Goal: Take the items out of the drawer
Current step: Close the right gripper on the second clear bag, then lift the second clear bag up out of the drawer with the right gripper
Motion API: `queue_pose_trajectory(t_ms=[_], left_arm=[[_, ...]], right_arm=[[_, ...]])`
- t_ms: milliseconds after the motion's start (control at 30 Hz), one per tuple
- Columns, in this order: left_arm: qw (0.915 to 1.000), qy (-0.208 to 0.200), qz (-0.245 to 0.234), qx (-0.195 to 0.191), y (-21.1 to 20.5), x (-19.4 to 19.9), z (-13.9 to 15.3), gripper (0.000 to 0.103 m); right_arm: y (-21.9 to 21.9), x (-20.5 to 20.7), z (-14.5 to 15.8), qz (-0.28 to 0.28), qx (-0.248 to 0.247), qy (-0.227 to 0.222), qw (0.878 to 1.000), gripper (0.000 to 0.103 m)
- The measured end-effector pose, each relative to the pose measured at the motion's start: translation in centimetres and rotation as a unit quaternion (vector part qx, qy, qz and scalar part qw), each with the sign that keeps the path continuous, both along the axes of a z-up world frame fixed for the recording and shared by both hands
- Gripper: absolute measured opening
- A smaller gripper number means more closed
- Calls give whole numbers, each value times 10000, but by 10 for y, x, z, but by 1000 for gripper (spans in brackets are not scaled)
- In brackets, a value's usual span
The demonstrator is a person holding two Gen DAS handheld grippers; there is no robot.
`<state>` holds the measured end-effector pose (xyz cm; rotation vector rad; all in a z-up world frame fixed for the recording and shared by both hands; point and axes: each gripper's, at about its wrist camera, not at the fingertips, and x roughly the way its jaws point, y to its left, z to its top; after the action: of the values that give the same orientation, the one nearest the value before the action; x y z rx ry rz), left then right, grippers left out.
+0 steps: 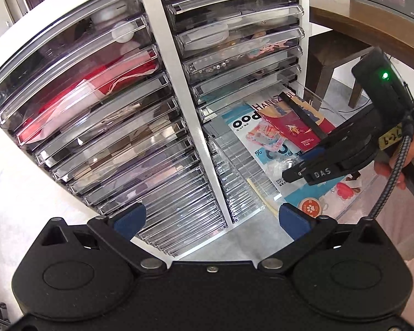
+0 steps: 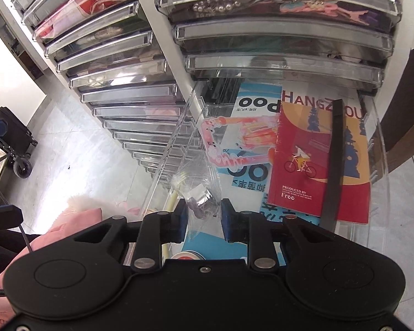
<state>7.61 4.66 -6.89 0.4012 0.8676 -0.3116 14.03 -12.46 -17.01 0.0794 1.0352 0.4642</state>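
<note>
Clear bag point(image 2: 200, 193) with small metal bits, at 6 o'clock in the open drawer point(image 2: 379, 138); likely light, crinkly, slippery, best pinched by its film. Right gripper point(image 2: 202, 216) part-open astride it, not yet closed. Left gripper point(image 1: 211, 219) wide open, empty.

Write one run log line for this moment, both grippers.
left gripper: open, idle | right gripper: around clear bag, not shut | open drawer
</note>
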Motion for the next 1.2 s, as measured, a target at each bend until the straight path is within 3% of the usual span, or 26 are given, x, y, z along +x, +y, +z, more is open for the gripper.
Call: queue_pose_trajectory(t_ms=[767, 1200], left_arm=[[9982, -359, 64, -484, 15, -26, 19, 103], [9948, -799, -76, -632, 13, -35, 42, 103]], right_arm=[[-24, -21, 58, -476, 18, -714, 9963, 26], [-38, -17, 123, -505, -92, -1426, 9884, 26]])
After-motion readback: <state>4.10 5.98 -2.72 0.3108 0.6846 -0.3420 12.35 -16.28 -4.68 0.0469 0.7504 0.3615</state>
